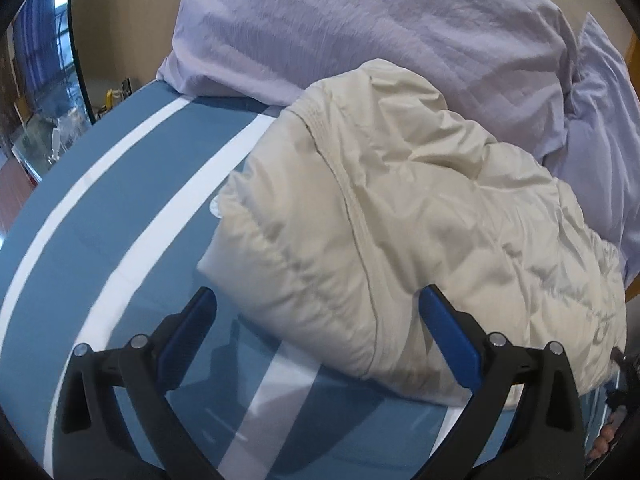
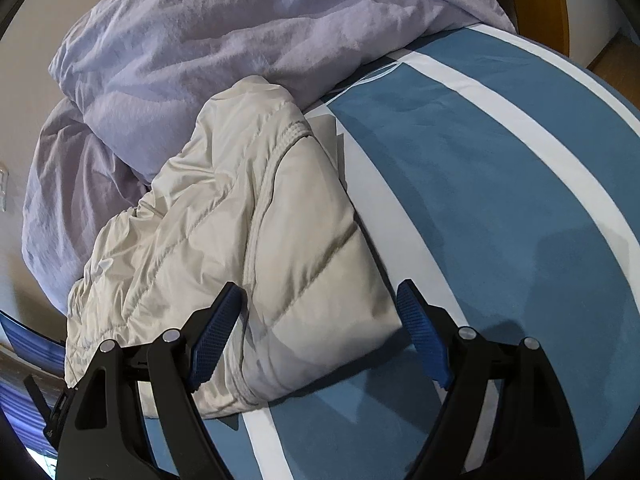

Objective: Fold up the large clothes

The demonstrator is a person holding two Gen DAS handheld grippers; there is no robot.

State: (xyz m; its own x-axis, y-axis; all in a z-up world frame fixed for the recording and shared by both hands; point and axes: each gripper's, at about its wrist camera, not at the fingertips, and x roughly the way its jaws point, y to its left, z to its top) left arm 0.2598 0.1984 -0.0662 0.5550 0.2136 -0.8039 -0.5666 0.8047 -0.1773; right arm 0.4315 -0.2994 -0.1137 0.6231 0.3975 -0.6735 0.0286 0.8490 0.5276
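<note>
Both jaws stand wide and hold nothing: the left gripper [image 1: 316, 328] and the right gripper [image 2: 320, 320] hover just over the near edge of the cream puffer jacket [image 1: 400, 220]. It lies on the bed [image 1: 100, 220], on a blue sheet with white stripes, already doubled into a thick bundle, with its far side against the lilac duvet [image 1: 360, 20]. I judge the fold is partly made; the next move needs a grip on the near edge and perhaps flattening, as the padding puffs up. No containers are visible.

Lilac duvet [image 1: 360, 28] heaped behind jacket [image 1: 400, 220], striped sheet [image 2: 480, 184] open alongside
</note>
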